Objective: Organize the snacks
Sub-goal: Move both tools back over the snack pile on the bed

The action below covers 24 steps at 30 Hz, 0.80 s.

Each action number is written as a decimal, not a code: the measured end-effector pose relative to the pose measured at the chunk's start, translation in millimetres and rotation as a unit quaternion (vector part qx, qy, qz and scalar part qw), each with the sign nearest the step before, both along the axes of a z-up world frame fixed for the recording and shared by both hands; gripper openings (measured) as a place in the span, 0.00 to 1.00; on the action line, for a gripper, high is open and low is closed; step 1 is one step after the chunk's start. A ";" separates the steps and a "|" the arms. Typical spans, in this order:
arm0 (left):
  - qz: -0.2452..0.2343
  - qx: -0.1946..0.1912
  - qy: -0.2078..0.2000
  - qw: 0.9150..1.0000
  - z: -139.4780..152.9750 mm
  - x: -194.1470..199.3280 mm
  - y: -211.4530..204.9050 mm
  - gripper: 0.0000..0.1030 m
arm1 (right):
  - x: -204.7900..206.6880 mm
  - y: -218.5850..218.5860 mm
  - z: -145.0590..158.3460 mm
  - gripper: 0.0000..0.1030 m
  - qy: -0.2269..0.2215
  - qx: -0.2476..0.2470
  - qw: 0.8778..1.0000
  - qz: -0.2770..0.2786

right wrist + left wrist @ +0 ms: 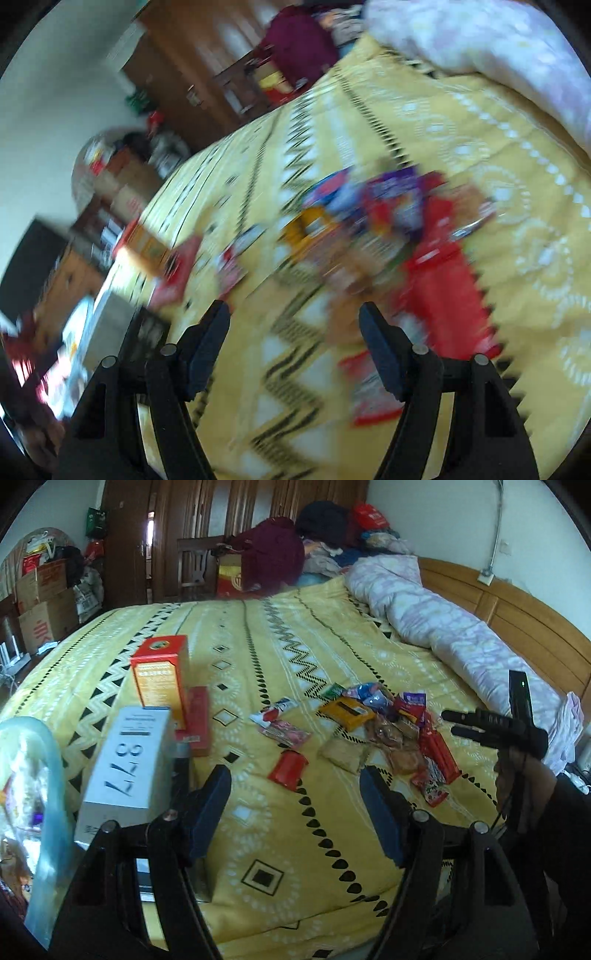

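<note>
Both your claws, left claw (pixel 295 805) and right claw (pixel 295 339), are spread wide, holding nothing. The snack pile (pixel 384 731) overlaps mid-bed, so you risk pinching two wrappers or bedspread (pixel 258 849).

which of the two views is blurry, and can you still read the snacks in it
Right wrist view: heavy motion smear, the snack pile reduced to colour streaks, only the fingers crisp. Left wrist view: mostly sharp, snack pile readable, fisheye bending the yellow bedspread.

A bed (pixel 258 657) under a yellow patterned cover, wooden headboard (pixel 517 609) by white wall (pixel 424 513), dark wardrobe (pixel 207 513) behind.
</note>
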<state>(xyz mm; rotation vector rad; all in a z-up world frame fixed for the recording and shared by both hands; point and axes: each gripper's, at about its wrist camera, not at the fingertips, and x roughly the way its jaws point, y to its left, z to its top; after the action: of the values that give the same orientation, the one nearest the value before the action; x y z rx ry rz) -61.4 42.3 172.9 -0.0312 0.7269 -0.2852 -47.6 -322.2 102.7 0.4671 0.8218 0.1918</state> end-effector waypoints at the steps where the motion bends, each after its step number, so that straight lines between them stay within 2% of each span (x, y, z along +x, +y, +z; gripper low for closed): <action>1: -0.001 0.003 0.007 1.000 -6.3 6.4 -4.5 0.71 | 13.2 -25.5 -4.7 0.74 -0.001 0.014 1.000 -0.019; 4: -0.006 0.005 0.023 1.000 -19.6 21.0 -16.2 0.71 | 49.9 -84.5 -23.7 0.75 0.001 0.055 0.997 -0.053; 6: -0.011 0.006 0.029 1.000 -27.8 26.2 -26.5 0.71 | 75.0 -113.8 -39.0 0.75 0.003 0.082 0.995 -0.056; 11: -0.039 0.005 0.030 0.999 -43.3 39.7 -47.9 0.71 | 121.8 -159.1 -77.9 0.74 -0.001 0.148 0.988 -0.044; 13: -0.048 0.011 0.032 0.998 -48.7 42.5 -54.6 0.71 | 136.8 -165.9 -87.3 0.73 -0.013 0.153 0.987 -0.039; 18: -0.046 0.009 0.053 0.997 -64.0 51.4 -55.0 0.71 | 170.5 -151.5 -100.1 0.75 -0.011 0.135 0.991 -0.013; 21: -0.044 0.004 0.065 0.997 -71.8 55.3 -54.1 0.71 | 194.8 -113.8 -105.1 0.81 0.002 0.106 0.993 0.052; 24: -0.043 0.005 0.070 0.997 -75.9 56.2 -52.9 0.71 | 213.7 -59.5 -107.5 0.82 0.014 0.102 0.985 0.137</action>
<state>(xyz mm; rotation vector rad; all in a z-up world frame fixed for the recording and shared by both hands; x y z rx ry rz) -5.2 -10.5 97.0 -0.0105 0.8707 -0.3641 166.1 -381.7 -4.8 0.5485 0.8970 0.5281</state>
